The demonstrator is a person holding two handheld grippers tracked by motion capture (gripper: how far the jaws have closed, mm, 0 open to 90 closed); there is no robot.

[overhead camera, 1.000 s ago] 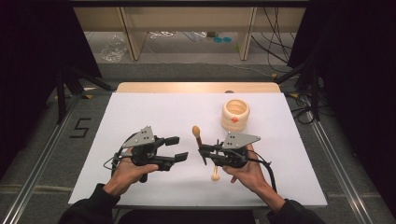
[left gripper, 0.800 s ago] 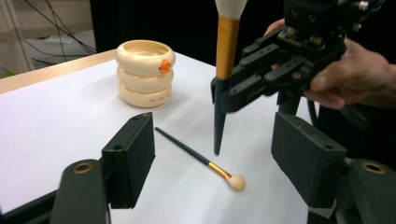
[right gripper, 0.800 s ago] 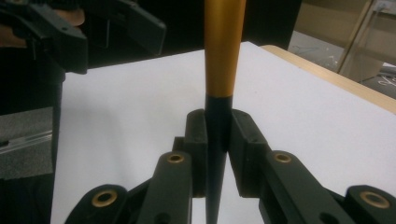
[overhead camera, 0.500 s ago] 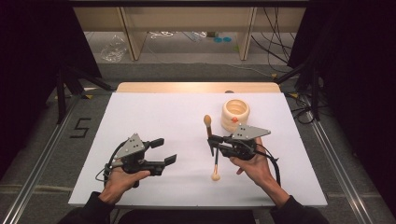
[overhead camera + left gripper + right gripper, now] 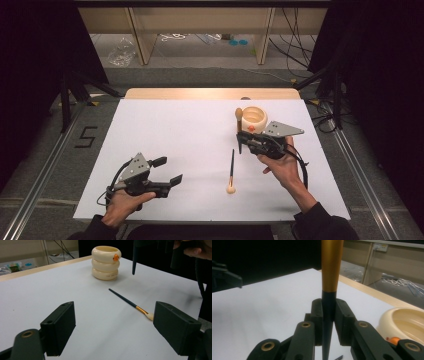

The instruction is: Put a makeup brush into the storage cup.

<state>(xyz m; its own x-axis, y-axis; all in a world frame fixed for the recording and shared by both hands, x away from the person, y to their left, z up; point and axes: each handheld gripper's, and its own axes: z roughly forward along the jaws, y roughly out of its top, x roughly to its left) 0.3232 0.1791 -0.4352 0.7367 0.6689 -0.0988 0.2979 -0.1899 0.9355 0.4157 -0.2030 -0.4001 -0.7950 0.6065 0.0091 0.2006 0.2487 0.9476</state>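
While the right gripper (image 5: 241,136) holds one brush (image 5: 239,118) upright in the high view, clamped near the tabletop's (image 5: 165,130) far right corner just beside the cream holder (image 5: 254,118), the left gripper (image 5: 166,171) hangs wide open and empty near the near edge; a second brush (image 5: 231,170) lies flat between them. In the left gripper view, that brush (image 5: 128,301) lies ahead of the spread jaws, the holder (image 5: 106,262) beyond. In the right gripper view, the jaws pinch the brush's dark handle (image 5: 327,315) below its gold ferrule. The grip is narrow, so the brush could pivot or clip the holder's rim (image 5: 404,315) and tip it. The bristles are cut off above.
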